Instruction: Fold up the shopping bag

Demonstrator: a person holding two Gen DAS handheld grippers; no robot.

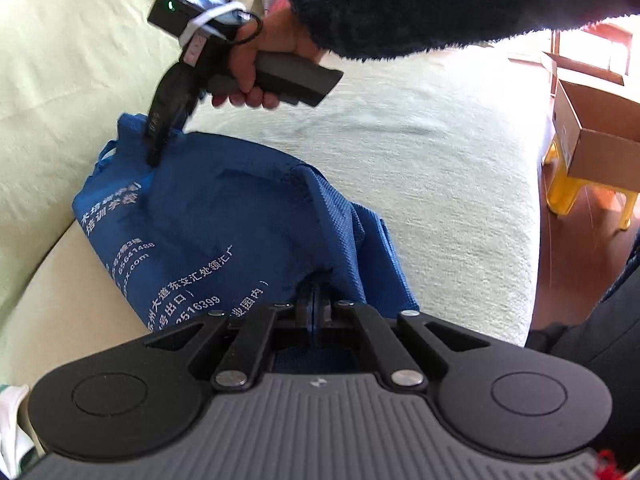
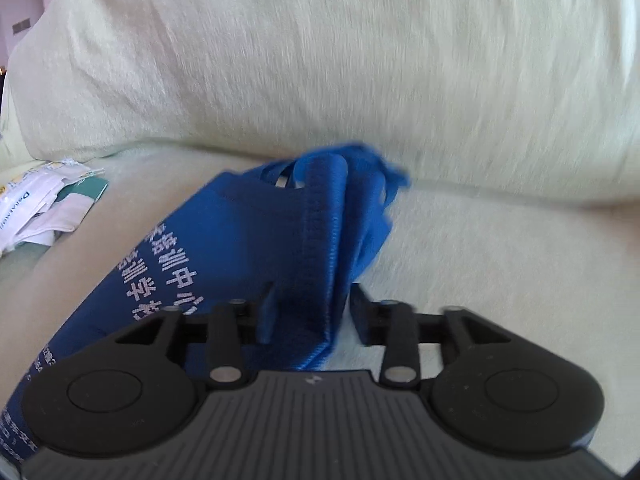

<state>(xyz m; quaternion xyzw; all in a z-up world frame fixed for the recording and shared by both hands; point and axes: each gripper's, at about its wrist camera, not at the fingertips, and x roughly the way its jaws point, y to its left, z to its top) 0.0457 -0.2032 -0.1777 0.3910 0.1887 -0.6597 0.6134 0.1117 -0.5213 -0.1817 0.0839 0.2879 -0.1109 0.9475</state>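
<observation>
A blue shopping bag with white printed text lies crumpled on a pale green sofa seat. In the left wrist view my left gripper is shut on the bag's near edge, its fingers pressed together over the fabric. My right gripper, held by a hand, pinches the bag's far corner. In the right wrist view the right gripper holds a bunched, upright fold of the bag by its stitched hem. Its jaws stand a little apart around the thick fabric. The bag's handles trail beyond, blurred.
The sofa's back cushion rises right behind the bag. Loose white packets and papers lie on the seat at the left. Past the sofa's right edge an open cardboard box sits on a yellow stool on a wooden floor. A dark fuzzy sleeve reaches across above.
</observation>
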